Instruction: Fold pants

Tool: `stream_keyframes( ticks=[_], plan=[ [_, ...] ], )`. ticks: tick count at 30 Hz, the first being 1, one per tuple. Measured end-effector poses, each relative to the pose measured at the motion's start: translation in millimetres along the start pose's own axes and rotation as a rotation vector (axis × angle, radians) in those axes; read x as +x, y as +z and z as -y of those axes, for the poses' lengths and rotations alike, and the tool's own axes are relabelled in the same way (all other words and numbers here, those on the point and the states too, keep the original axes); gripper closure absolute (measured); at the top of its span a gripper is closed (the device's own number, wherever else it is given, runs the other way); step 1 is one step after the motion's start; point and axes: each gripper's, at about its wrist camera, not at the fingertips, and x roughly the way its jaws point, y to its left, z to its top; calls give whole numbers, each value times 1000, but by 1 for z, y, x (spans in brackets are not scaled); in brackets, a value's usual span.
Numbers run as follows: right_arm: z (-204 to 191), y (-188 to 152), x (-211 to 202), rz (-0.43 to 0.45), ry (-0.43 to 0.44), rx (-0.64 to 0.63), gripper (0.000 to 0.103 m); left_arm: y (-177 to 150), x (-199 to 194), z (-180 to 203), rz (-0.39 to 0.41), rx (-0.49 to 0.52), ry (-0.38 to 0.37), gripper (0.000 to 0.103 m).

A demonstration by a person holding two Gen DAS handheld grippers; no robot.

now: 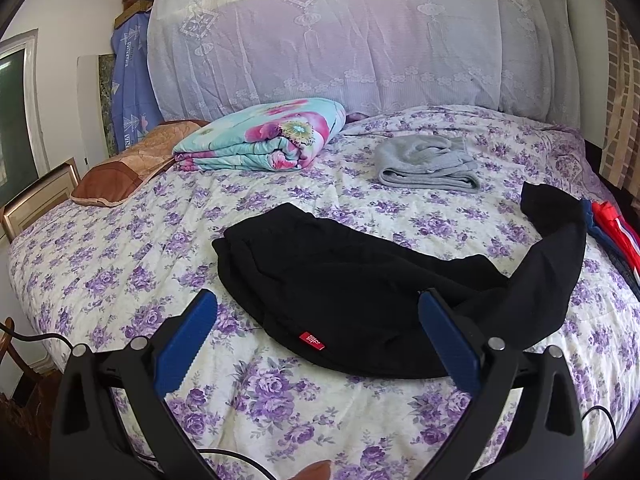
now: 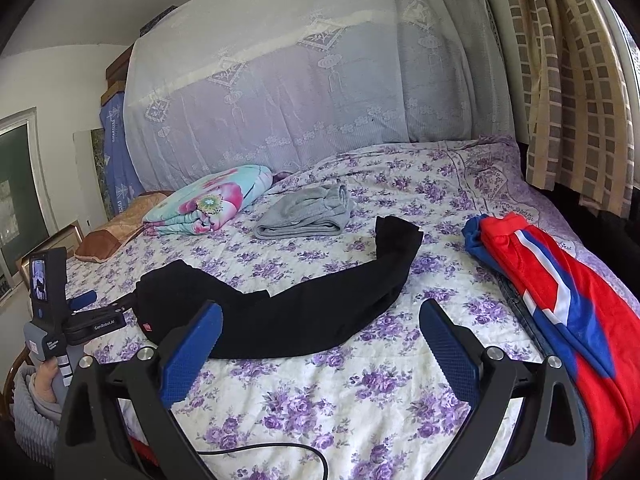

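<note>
Lying across the middle of the floral bedspread [image 1: 120, 272], the black pants [image 1: 360, 280] stretch from a bunched waist end with a small red label [image 1: 312, 340] on the left to a leg that curves up and away on the right. The left gripper [image 1: 318, 304] hangs above the waist end with its blue fingers [image 1: 188, 344] spread wide and nothing between them. The right gripper [image 2: 320, 312] hovers near the bed's front edge, its blue pads likewise spread apart and empty, just in front of the pants' middle. Folded grey pants [image 2: 306, 212] sit farther back, a folded flowered blanket [image 1: 264, 136] lies near the headboard, and a red and blue garment [image 2: 560, 300] rests at the right edge
</note>
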Motion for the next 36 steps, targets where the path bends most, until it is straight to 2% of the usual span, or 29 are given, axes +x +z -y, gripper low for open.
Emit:
stream_keyframes(
  ticks=[36],
  plan=[
    [2, -3, 7, 27, 19, 56, 4, -7, 1, 6, -8, 5, -2, 4]
  ],
)
